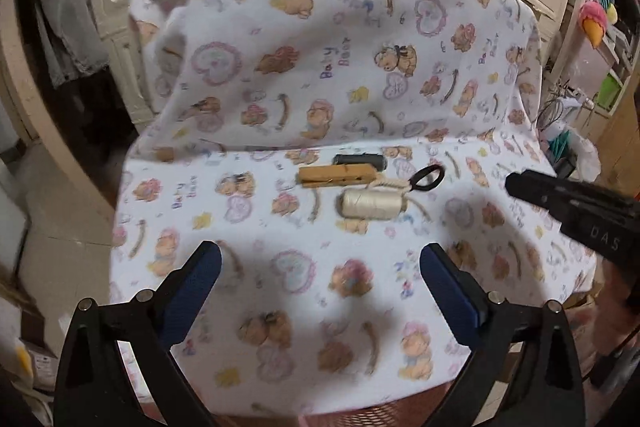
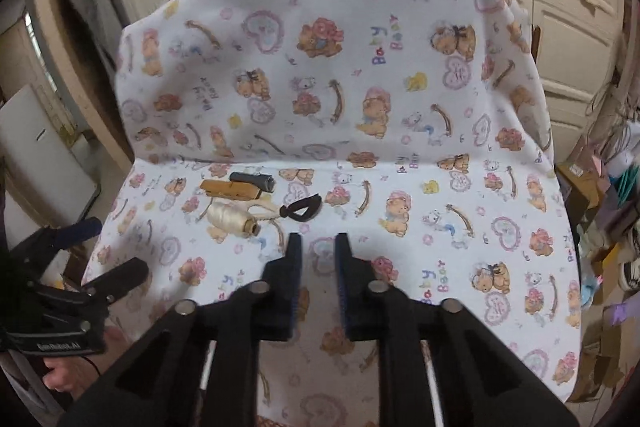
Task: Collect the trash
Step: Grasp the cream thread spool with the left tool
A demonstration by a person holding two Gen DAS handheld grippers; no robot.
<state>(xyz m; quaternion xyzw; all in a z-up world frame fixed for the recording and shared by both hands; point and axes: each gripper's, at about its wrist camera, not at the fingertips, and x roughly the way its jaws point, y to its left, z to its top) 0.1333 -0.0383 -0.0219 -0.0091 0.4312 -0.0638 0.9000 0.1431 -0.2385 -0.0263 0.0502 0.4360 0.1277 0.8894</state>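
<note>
Covering a chair, bear-print cloth (image 1: 280, 67), cream cupboard doors (image 2: 576, 39) behind, left tongs (image 1: 320, 263) spread, right tongs (image 2: 318, 247) nearly closed, empty.

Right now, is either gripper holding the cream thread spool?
No. The cream thread spool lies on the bear-print cloth, clear of the left gripper and right gripper.

Ahead of both tongs, a soft matt printed cloth (image 1: 320, 75) covers the seat and back. On it lie a wooden peg (image 1: 338, 174) with a dull grained face, a spool (image 1: 372, 203) of cream thread with a slight sheen, a dark matt cylinder (image 1: 360, 159) and a black loop (image 1: 428, 177), seemingly plastic. The left gripper (image 1: 320, 267) has matt black plastic arms, textured blue pads (image 1: 192, 287) and shiny metal pins; the right gripper (image 2: 318, 251) looks the same.
</note>
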